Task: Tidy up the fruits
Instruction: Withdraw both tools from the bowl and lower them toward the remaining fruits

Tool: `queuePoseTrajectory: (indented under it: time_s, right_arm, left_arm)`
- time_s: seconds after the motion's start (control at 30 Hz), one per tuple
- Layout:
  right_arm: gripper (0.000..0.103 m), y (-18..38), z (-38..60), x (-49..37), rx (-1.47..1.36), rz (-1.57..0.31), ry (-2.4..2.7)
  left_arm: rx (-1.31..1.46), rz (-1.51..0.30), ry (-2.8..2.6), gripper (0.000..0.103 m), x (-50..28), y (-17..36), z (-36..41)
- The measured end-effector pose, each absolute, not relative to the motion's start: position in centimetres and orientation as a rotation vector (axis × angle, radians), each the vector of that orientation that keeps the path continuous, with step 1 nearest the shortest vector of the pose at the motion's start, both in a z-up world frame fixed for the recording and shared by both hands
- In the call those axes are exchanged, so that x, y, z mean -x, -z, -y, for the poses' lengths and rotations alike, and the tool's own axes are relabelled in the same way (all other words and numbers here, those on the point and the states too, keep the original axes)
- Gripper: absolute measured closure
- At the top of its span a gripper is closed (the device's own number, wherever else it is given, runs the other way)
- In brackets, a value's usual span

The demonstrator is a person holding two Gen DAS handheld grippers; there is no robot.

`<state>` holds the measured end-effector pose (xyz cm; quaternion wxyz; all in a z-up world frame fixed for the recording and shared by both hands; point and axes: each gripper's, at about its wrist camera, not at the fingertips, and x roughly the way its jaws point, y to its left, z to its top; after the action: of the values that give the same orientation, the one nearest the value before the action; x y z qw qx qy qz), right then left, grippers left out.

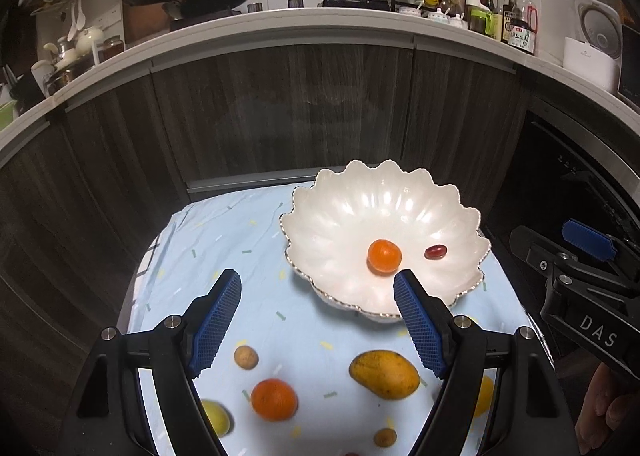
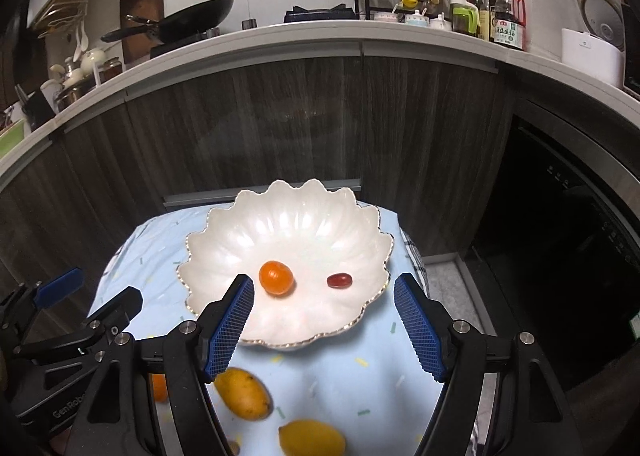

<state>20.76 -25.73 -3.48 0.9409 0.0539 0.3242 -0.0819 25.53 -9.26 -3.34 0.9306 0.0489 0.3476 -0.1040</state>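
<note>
Fruits lie loose on the near counter (image 1: 224, 240); the bowl (image 1: 384, 192) holds two. Both grippers' fingers (image 1: 218, 320) (image 2: 418, 324) hang open, empty. Straddle the mango (image 1: 385, 374) across its narrow width, squeezing gently.

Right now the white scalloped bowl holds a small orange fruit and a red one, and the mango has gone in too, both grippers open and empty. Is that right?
Not quite: the mango lies on the blue cloth in front of the bowl, as the left wrist view shows. The small orange fruit and red fruit are inside; both grippers are open, empty.
</note>
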Motion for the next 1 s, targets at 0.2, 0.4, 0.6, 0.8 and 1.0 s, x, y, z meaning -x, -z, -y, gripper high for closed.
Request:
queuePoseTrajectory:
  time_s: [0.2, 0.4, 0.6, 0.8, 1.0]
  right_arm:
    - [0.030, 3.3, 25.3, -19.1, -0.109, -0.660, 0.164]
    - [0.030, 3.7, 24.6, -17.5, -0.106, -0.665, 0.157]
    - [0.030, 4.0, 24.3, -16.6, -0.101, -0.672, 0.156]
    - [0.030, 4.5, 24.2, -15.9, -0.101, -0.681, 0.154]
    - [0.030, 5.5, 24.0, -15.3, -0.110, -0.696, 0.141]
  left_arm:
    - [-0.091, -0.715, 0.212, 0.023, -23.5, 3.1, 8.6]
    - [-0.092, -0.719, 0.211, 0.023, -22.0, 3.2, 8.2]
    - [-0.098, -0.719, 0.192, 0.023, -20.9, 3.4, 7.9]
    - [-0.095, -0.725, 0.194, 0.023, -20.0, 3.7, 7.6]
    - [-0.094, -0.741, 0.202, 0.023, -19.3, 4.6, 7.4]
